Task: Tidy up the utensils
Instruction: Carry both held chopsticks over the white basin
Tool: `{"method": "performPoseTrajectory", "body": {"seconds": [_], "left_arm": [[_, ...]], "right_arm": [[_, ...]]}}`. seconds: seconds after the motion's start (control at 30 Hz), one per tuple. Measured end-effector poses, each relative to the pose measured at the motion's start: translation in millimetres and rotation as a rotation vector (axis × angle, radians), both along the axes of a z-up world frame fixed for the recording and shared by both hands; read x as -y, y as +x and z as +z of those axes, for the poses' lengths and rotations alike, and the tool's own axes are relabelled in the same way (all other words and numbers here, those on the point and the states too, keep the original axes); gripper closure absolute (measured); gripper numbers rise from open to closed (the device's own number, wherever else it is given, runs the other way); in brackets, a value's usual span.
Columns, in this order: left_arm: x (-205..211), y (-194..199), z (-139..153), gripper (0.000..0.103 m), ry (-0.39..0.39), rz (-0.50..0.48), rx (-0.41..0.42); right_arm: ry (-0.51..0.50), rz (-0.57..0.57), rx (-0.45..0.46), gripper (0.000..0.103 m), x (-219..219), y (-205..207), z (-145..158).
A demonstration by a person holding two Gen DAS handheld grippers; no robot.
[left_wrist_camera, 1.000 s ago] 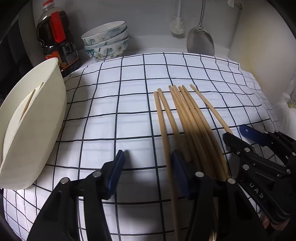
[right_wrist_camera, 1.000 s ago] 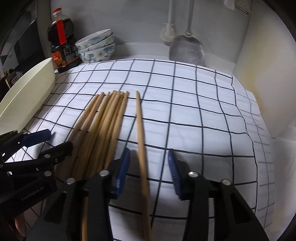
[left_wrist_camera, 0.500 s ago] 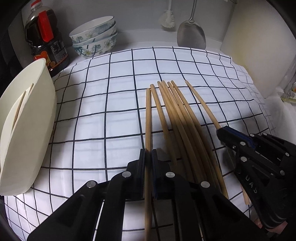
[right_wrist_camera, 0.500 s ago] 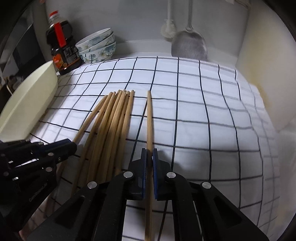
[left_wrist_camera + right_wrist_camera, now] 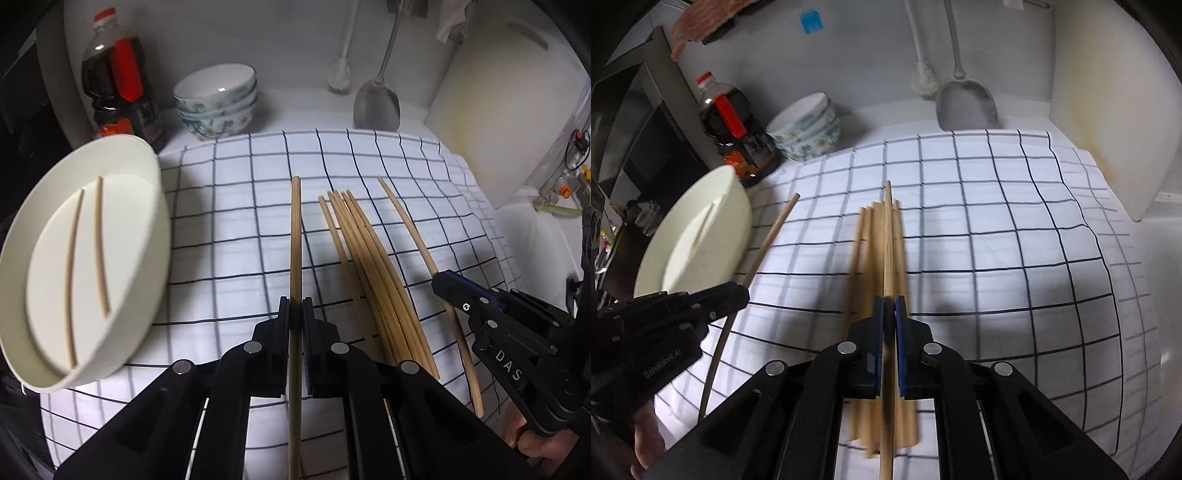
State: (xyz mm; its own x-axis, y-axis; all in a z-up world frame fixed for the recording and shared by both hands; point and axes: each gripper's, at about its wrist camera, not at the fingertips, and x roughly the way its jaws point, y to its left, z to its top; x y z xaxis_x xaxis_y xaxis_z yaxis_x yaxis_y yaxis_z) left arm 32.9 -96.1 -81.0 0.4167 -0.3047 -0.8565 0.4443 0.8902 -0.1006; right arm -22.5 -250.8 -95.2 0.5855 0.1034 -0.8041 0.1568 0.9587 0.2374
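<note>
Here, left gripper (image 5: 295,317) and right gripper (image 5: 889,314) level, each clamping a chopstick (image 5: 295,236)

**Both my grippers pinched shut**

My left gripper (image 5: 295,314) points forward, its blue-padded fingers (image 5: 307,332) drawn together with only a sliver between them. My right gripper (image 5: 888,314) is pressed just as tight. Each shows in the other's camera, low and off to the side, with the bare hand (image 5: 535,439) gripping the right one's handle.
</note>
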Motion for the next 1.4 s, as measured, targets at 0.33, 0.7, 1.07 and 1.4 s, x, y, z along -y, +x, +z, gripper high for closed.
{"method": "performPoseTrajectory", "body": {"seconds": [0.33,0.7,1.07,1.4], "left_arm": [[-87.7,19.5,48.1,0.096,-0.051,0.079,0.075],[-190.9,67.5,45.7,0.096,-0.033,0.276,0.097],[-234.4,114.4,9.9,0.096,-0.042,0.363,0.057],[-235.7,134.8,-13.4,0.096,-0.027,0.346,0.009]], "right_arm": [[0.005,0.09,0.079,0.097,-70.0,28.1,48.5],[0.024,0.252,0.111,0.097,-174.0,97.4,62.9],[0.015,0.32,0.041,0.097,-250.7,165.8,36.0],[0.01,0.278,-0.081,0.097,-261.5,196.7,-1.0]]}}
